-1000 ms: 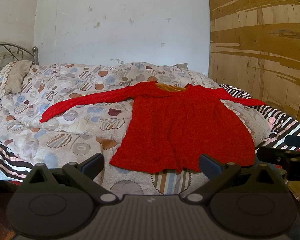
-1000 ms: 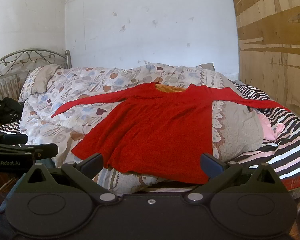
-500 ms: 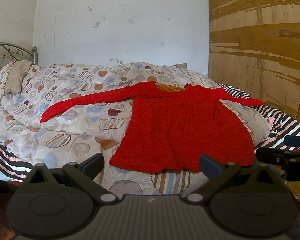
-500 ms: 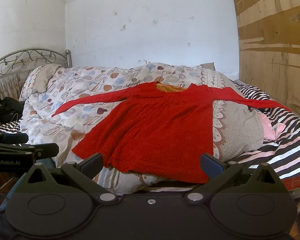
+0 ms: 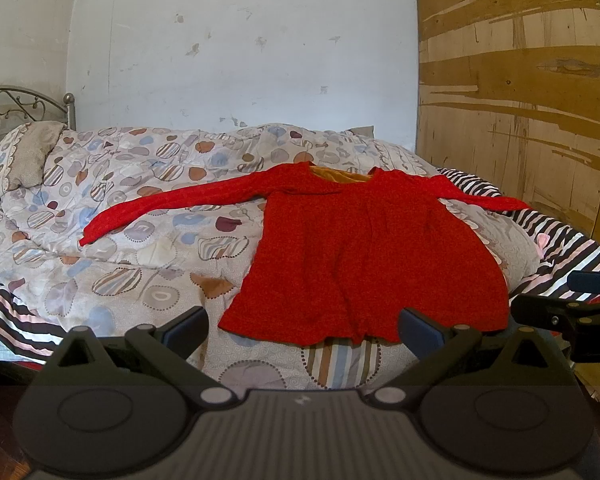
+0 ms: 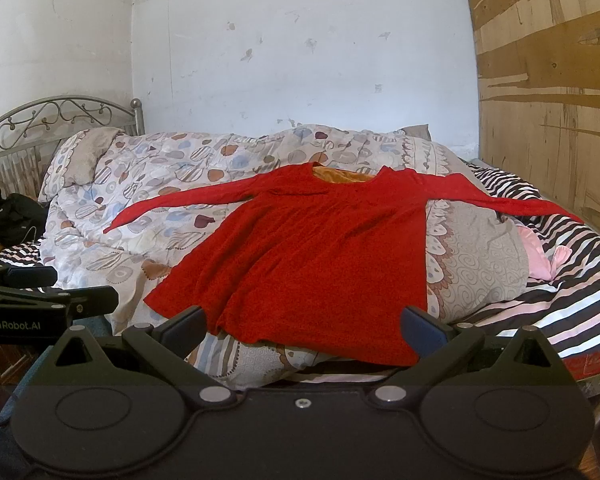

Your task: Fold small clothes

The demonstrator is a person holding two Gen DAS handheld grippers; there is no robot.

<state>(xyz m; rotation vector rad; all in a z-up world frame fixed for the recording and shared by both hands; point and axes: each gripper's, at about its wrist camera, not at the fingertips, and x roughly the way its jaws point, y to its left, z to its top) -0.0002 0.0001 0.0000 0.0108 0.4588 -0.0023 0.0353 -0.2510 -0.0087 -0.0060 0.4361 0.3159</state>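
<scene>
1. Though no box or basket shows, the bed (image 5: 4,312) carries everything: a patterned quilt (image 5: 140,240) covers it, and a red long-sleeved top (image 5: 364,256) lies flat on the quilt.
2. The top's long axis runs from its hem, at the near edge of the bed, to its neckline, which points toward the white wall (image 5: 240,40); an orange lining shows inside the neck.
3. Both sleeves are spread sideways, one reaching toward the pillow (image 5: 24,156) by the metal headboard (image 6: 52,116), the other lying over the striped sheet (image 6: 580,280) toward the wooden panel (image 5: 520,80).
4. A pink cloth (image 6: 548,256) lies on the striped sheet just beside the quilt's edge.
5. The left gripper (image 5: 302,330) hovers short of the hem, its jaws spread wide and holding nothing.
6. The right gripper (image 6: 302,330) hangs likewise before the hem, jaws wide apart and empty.
7. Each gripper shows at the edge of the other's view, side by side, apart from the cloth.
</scene>
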